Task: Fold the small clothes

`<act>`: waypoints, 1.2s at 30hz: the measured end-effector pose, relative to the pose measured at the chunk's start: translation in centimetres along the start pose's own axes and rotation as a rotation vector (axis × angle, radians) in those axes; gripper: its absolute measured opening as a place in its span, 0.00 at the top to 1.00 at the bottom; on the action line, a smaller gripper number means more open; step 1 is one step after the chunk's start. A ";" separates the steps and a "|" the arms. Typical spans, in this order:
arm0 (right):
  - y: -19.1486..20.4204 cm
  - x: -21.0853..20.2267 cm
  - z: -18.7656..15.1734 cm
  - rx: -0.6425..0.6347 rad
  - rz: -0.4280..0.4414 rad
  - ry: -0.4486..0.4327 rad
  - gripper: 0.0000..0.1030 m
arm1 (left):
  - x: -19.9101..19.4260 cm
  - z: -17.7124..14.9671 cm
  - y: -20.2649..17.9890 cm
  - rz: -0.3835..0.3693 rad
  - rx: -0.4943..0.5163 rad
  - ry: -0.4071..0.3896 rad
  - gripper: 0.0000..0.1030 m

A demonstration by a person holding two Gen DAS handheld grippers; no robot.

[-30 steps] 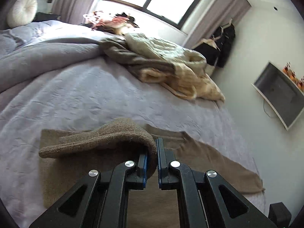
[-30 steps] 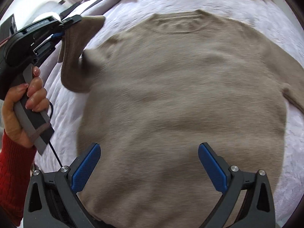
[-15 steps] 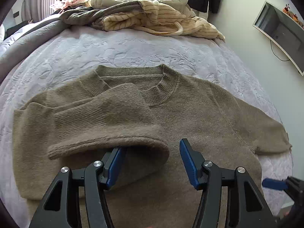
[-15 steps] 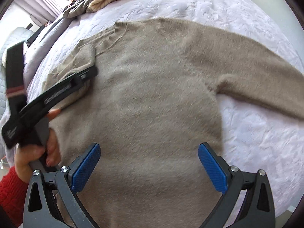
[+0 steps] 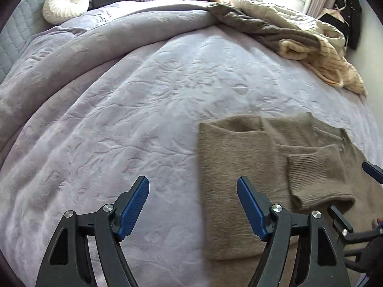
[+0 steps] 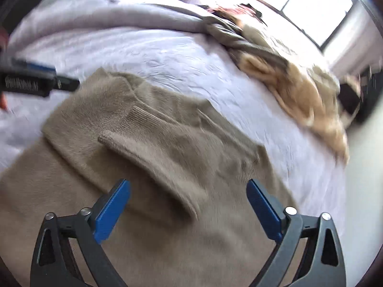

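A taupe knit sweater [image 5: 239, 157] lies flat on the lilac bedspread [image 5: 143, 110], its left sleeve folded across the chest with the ribbed cuff [image 5: 313, 174] on top. My left gripper [image 5: 191, 181] hovers over the sweater's left edge, its jaws opening, with nothing gripped. In the right wrist view the same sweater [image 6: 167, 239] fills the lower half. My right gripper [image 6: 188, 183] hangs above the folded sleeve [image 6: 153, 157], its jaws closing but wide apart and not touching the cloth. One of the left gripper's fingers [image 6: 36, 85] shows at the left edge.
A heap of cream and olive clothes [image 5: 299, 40] lies at the far right of the bed, and a rolled grey duvet [image 5: 95, 45] runs across the back. A round white cushion [image 5: 65, 3] sits by the headboard. The bed's right edge meets a white wall.
My left gripper let go of the sleeve, which now lies folded on the chest, and swung left to the sweater's edge. My right gripper rolled and moved over the folded sleeve.
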State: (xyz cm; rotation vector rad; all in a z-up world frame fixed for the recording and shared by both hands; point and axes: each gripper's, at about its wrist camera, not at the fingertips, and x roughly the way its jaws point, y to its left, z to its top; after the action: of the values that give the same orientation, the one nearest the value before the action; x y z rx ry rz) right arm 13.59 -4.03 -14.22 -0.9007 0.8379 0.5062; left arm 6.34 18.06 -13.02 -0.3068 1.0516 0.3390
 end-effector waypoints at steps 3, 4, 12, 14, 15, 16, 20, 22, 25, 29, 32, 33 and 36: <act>0.9 3.1 0.8 -0.072 -0.013 0.046 0.95 | 1.2 -0.5 0.5 0.006 -0.020 0.022 0.26; -0.2 2.7 0.7 -0.010 0.026 0.025 0.94 | 1.3 -0.7 0.2 0.004 -0.017 0.024 0.26; -15.6 1.5 -10.1 0.930 0.320 -0.021 0.94 | 2.5 -0.8 -1.3 0.021 0.032 0.045 0.26; -16.9 3.5 -13.8 1.118 0.410 0.025 0.94 | 1.9 -0.8 -1.0 0.002 0.029 0.050 0.26; -17.2 4.4 -15.5 1.200 0.447 0.041 0.94 | 1.4 -0.9 -0.7 -0.010 0.032 0.053 0.26; -17.3 5.4 -17.0 1.265 0.511 0.048 0.92 | 0.9 -1.1 -0.4 -0.023 0.038 0.055 0.26; -17.1 6.4 -19.4 1.401 0.651 0.023 0.80 | -1.8 -2.9 0.1 -0.060 0.108 0.071 0.26; -17.0 6.1 -19.4 1.417 0.688 -0.004 0.64 | -2.9 -4.3 -0.4 -0.078 0.165 0.086 0.26; -16.8 6.0 -18.6 1.421 0.696 -0.006 0.50 | -3.0 -6.3 -2.5 -0.096 0.257 0.114 0.26; -16.9 6.2 -18.8 1.442 0.694 0.012 0.50 | -1.0 -7.3 -5.7 -0.034 0.316 0.112 0.26; -17.1 5.8 -18.8 1.434 0.688 0.021 0.50 | -0.1 -6.4 -5.7 0.035 0.249 0.060 0.26; -17.1 5.7 -18.6 1.424 0.683 0.025 0.50 | -0.1 -6.0 -5.1 0.064 0.210 0.039 0.26; -17.2 5.5 -18.1 1.409 0.691 0.030 0.50 | -0.3 -5.4 -2.5 0.059 0.100 0.010 0.25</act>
State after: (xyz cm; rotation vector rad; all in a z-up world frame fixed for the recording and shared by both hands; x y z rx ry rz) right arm 21.27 -28.27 -16.73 0.7038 1.2367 0.3476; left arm 3.03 13.56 -15.03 -0.1883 1.0857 0.3366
